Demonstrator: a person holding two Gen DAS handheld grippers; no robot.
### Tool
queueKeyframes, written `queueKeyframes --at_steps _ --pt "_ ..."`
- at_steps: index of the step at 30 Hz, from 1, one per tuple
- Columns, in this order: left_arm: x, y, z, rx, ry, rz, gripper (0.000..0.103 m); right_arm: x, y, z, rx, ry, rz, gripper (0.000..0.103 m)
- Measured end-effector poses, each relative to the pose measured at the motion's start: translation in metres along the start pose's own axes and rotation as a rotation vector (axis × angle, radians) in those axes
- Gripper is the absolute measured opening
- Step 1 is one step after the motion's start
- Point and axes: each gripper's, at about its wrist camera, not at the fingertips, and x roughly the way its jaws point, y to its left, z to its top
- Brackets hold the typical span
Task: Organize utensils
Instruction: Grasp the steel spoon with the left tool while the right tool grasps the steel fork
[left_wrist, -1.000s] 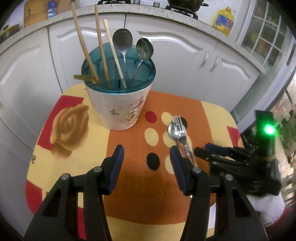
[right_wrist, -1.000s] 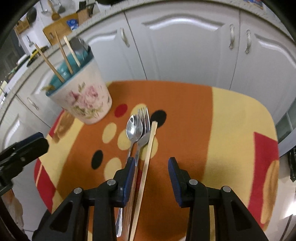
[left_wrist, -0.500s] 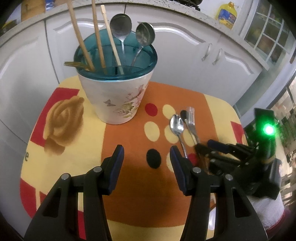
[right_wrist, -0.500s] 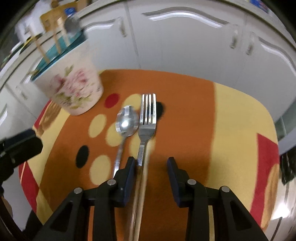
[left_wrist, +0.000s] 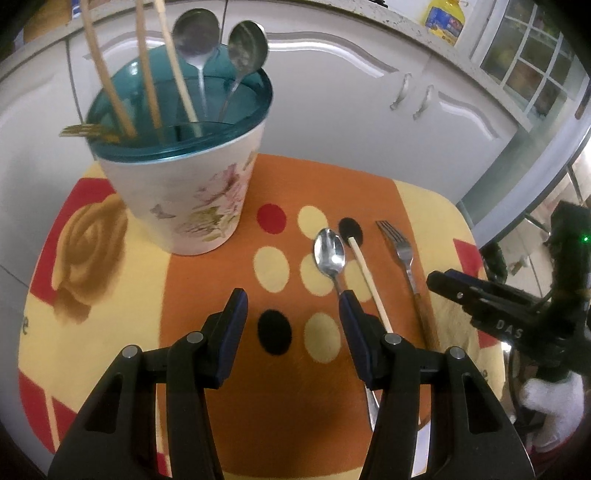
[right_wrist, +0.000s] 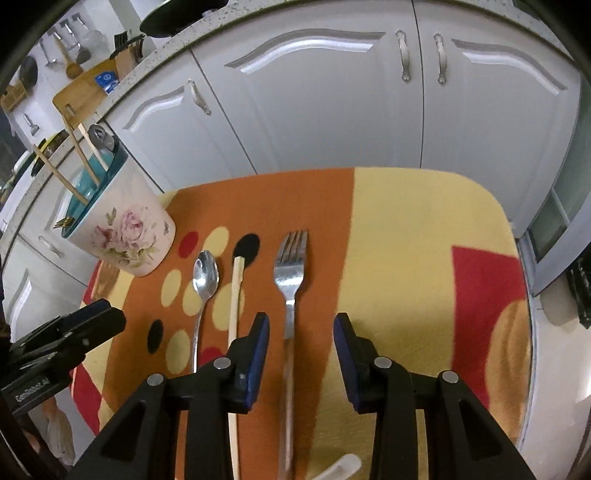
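A floral utensil pot (left_wrist: 192, 199) (right_wrist: 125, 236) with a teal rim stands at the mat's far left, holding chopsticks, two spoons and a gold fork. On the mat lie a steel spoon (left_wrist: 330, 254) (right_wrist: 205, 277), a wooden chopstick (left_wrist: 369, 284) (right_wrist: 234, 302) and a steel fork (left_wrist: 400, 247) (right_wrist: 291, 266), side by side and apart. My left gripper (left_wrist: 291, 310) is open above the mat, left of the spoon. My right gripper (right_wrist: 301, 332) is open, with the fork's handle between its fingers; it also shows in the left wrist view (left_wrist: 480, 295).
The orange, yellow and red mat (right_wrist: 406, 240) covers a small table in front of white cabinet doors (right_wrist: 314, 103). A white object (right_wrist: 340, 469) lies at the mat's near edge. A worktop with kitchen items runs behind. A yellow bottle (left_wrist: 443, 16) stands on it.
The fork has slid right, away from the spoon and chopstick, so all three now lie separated. My right gripper has shifted right over the fork's handle. My left gripper moved closer to the pot.
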Motion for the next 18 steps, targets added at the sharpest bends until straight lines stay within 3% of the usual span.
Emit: queueKeyframes --at_steps 5,18 --pt "0.012 -0.003 0.005 -0.012 0.012 -0.019 0.051 0.011 0.008 0.005 -0.011 0.013 0.029 0.034" --pt "0.050 -0.005 0.019 -0.052 0.002 -0.065 0.051 0.057 -0.010 0.040 -0.030 0.120 0.239 0.034"
